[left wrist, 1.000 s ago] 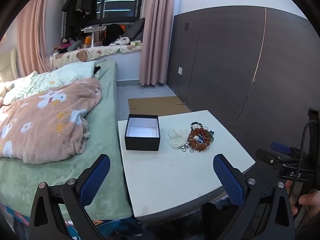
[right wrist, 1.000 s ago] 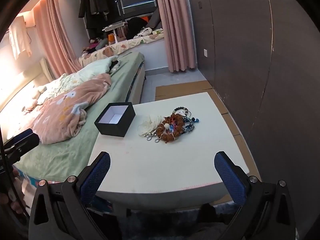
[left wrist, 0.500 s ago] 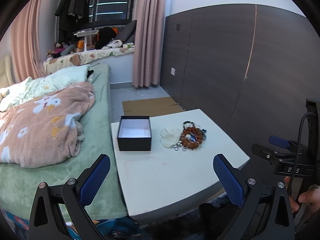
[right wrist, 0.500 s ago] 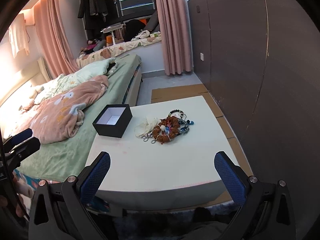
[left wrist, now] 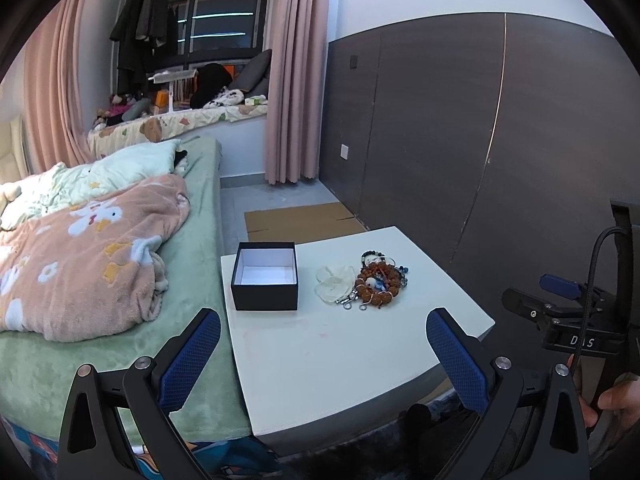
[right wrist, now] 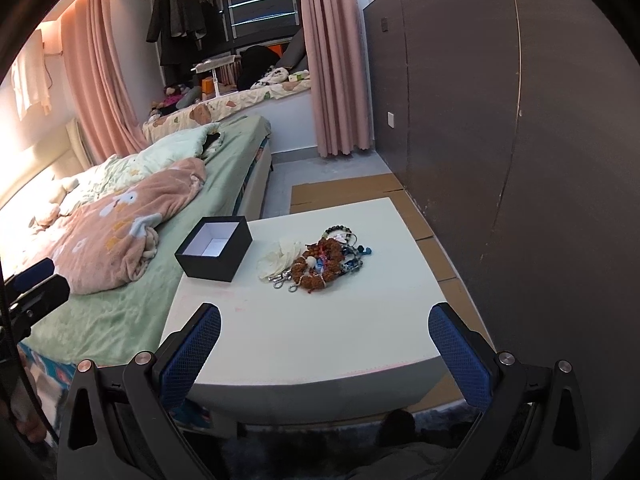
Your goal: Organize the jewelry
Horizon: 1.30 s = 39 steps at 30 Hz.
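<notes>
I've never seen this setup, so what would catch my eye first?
Probably the tangled pile of bead bracelets in the middle of the white table, with an open, empty black box to its left. Next, the pink flowered blanket rumpled on the green bed beside the table.

Home bedroom: bed, curtains, window seat

1. Both views were sharp and evenly lit indoors; the window was dark, streaked with reflected light strips.
2. A warm glow along the upper left wall washed out the bed's near corner in the right view.
3. Fisheye bending curved the wall panels; black vignette filled the corners.
4. The table cast only soft shadows.
</notes>
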Tool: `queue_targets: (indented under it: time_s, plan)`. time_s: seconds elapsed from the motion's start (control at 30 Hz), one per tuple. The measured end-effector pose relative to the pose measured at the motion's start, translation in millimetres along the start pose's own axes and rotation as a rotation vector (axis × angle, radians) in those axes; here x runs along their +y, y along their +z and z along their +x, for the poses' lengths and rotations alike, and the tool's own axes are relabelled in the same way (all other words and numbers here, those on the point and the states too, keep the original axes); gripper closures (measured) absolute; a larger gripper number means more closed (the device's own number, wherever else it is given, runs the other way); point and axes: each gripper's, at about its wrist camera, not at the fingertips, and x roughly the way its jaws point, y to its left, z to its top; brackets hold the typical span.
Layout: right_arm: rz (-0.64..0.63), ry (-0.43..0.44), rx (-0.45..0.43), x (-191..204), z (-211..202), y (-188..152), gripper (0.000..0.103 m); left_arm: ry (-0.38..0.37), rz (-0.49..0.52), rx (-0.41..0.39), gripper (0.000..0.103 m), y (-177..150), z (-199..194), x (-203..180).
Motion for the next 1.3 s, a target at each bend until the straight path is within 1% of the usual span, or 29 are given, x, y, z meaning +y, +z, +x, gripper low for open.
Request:
queue_targets:
  time_s: [0.1,0.37,0.4,0.6,0.7,1.1,1.3]
  plan:
    - [-0.016,-0.022,-0.012,3,-4,0,0.0,-0.006,-0.009,-0.002,0.0,-1,0,0]
    - [-0.007,-0.019,-0.025,3,-11,0,0.0,-0.006,-0.009,0.009,0.0,-5,3,0]
    - [-0.006,-0.018,-0.028,2,-12,0,0.0,-0.009,-0.017,0.007,0.0,1,0,4]
    - [0.002,-0.024,-0.024,-1,-14,0,0.0,0.001,-0.021,0.006,0.0,0,2,6]
    - [0.003,-0.025,-0.024,-2,-15,-1,0.0,-0.011,-0.036,0.011,0.0,0,2,9]
    - [0.004,-0.018,-0.028,-8,-15,0,0.0,-0.002,-0.03,-0.005,0.0,1,-3,6]
    - [-0.011,-0.018,-0.041,-8,-20,5,0.0,0.007,-0.026,-0.032,0.0,2,-9,5]
